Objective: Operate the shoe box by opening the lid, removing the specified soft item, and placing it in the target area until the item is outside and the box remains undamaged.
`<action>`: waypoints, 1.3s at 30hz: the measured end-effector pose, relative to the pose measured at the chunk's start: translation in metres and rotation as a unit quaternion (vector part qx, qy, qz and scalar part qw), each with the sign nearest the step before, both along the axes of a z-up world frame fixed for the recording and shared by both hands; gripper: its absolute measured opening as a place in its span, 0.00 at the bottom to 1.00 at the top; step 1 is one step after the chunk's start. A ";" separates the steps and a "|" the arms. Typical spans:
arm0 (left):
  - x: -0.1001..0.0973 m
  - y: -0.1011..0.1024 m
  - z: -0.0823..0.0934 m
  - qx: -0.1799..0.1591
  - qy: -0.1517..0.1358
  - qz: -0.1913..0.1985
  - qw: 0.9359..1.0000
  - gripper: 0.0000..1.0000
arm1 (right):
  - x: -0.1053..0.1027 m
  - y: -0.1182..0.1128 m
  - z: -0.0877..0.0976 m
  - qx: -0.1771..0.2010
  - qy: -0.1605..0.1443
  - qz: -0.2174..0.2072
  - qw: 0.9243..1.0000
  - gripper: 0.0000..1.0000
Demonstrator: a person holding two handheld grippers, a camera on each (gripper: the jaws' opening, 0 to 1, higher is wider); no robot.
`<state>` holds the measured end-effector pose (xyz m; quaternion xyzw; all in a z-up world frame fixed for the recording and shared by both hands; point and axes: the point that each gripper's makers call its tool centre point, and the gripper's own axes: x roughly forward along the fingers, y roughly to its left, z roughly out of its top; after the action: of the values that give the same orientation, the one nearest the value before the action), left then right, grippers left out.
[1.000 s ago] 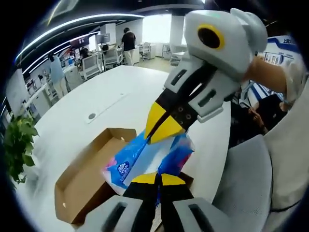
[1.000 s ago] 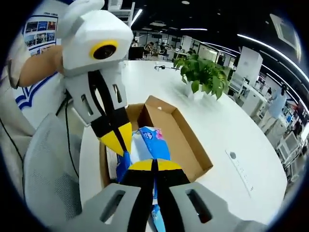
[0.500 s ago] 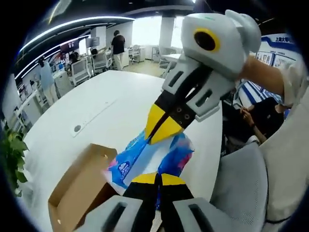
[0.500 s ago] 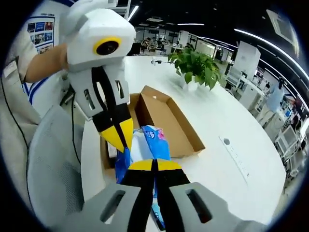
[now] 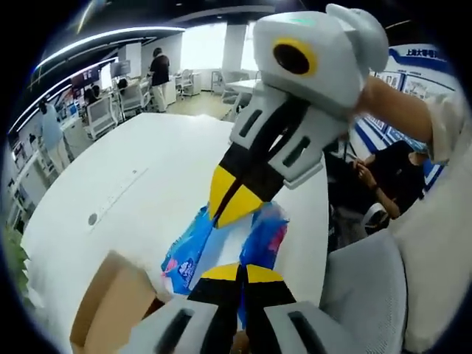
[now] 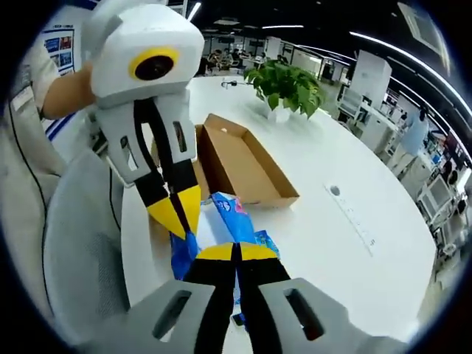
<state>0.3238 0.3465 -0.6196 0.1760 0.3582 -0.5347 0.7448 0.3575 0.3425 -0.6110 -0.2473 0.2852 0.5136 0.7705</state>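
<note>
The white table (image 6: 332, 243) was seen with the open shoe box (image 6: 236, 162) farther off than a second before. The blue tissue pack (image 6: 232, 217) had been lifted clear, pinched at opposite ends by the left gripper (image 6: 177, 217) and right gripper (image 5: 228, 214); placing remained.

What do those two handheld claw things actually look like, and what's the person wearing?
Each gripper has black jaws tipped in yellow, set in light grey slotted housings. Seen from the other side, the right gripper's and left gripper's jaws taper to yellow points under a bulky pale grey body. The person's sleeve is short and white.
</note>
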 end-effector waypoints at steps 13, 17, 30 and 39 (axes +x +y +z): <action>0.012 -0.046 -0.012 -0.013 0.015 -0.016 1.000 0.00 | 0.009 -0.050 -0.013 -0.028 0.005 0.003 1.000 0.00; 0.015 -0.062 -0.014 -0.023 0.018 -0.020 0.999 0.00 | 0.014 -0.064 -0.014 -0.033 0.001 0.007 0.999 0.00; 0.027 -0.109 -0.028 -0.049 0.038 -0.035 0.997 0.00 | 0.032 -0.113 -0.028 -0.066 -0.016 0.018 0.998 0.00; 0.034 -0.136 -0.039 -0.060 0.060 -0.051 0.995 0.00 | 0.042 -0.139 -0.041 -0.082 -0.008 0.023 0.996 0.00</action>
<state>0.3579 0.2105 -0.6586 0.1160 0.3601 -0.6021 0.7031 0.3992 0.2034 -0.6524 -0.3203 0.3143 0.5043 0.7378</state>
